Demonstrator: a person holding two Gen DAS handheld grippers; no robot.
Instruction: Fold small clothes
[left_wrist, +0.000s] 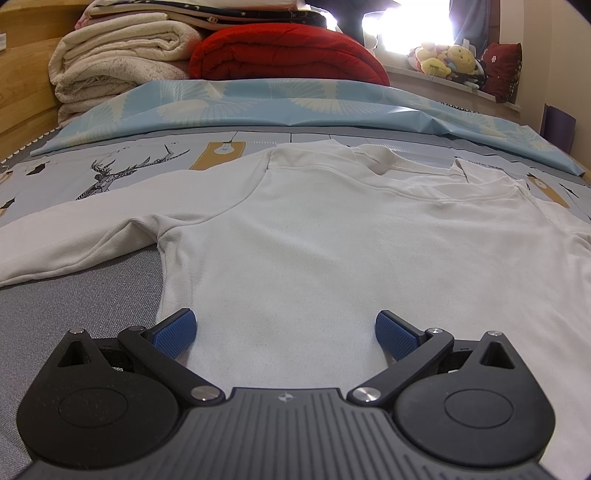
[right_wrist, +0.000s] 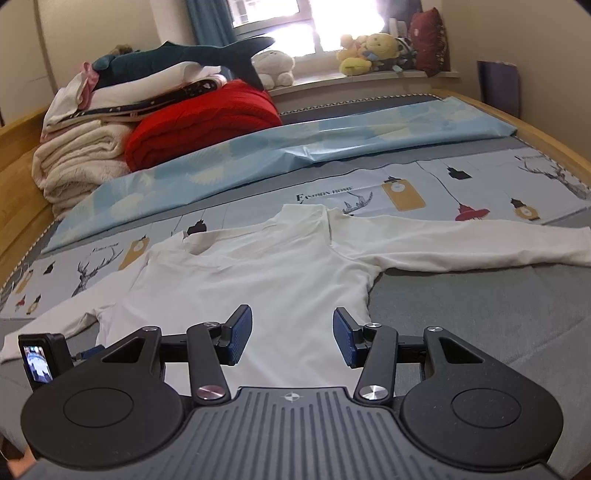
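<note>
In the left wrist view, the left gripper (left_wrist: 286, 334) sits at six o'clock with its jaws spread wide and nothing between the blue pads (left_wrist: 176, 332) but the flat cloth below; whether the pads touch the fabric cannot be told. The white long-sleeved shirt (left_wrist: 314, 236) lies spread flat on the bed (left_wrist: 74, 295), filling the middle of the frame, its hem toward the gripper, its collar at twelve o'clock and one sleeve (left_wrist: 74, 247) stretching out to nine o'clock. Beyond the collar lies a light blue patterned sheet (left_wrist: 258, 107), and past that a red quilt (left_wrist: 284, 55) at twelve o'clock, with folded cream blankets (left_wrist: 118, 62) at eleven o'clock and stuffed toys (left_wrist: 447, 59) on a sill at one o'clock. In the right wrist view, the right gripper (right_wrist: 292, 338) also sits at six o'clock, jaws about half spread and gripping nothing, over the shirt's (right_wrist: 258, 280) lower edge. The shirt occupies the centre, one sleeve (right_wrist: 461, 243) reaching to three o'clock, the other toward eight o'clock. A small camera (right_wrist: 38, 360) shows at eight o'clock beside the gripper body. The red quilt (right_wrist: 199, 125) and cream blankets (right_wrist: 77, 166) are stacked at ten o'clock, a dark plush shark (right_wrist: 184, 55) on top.
</note>
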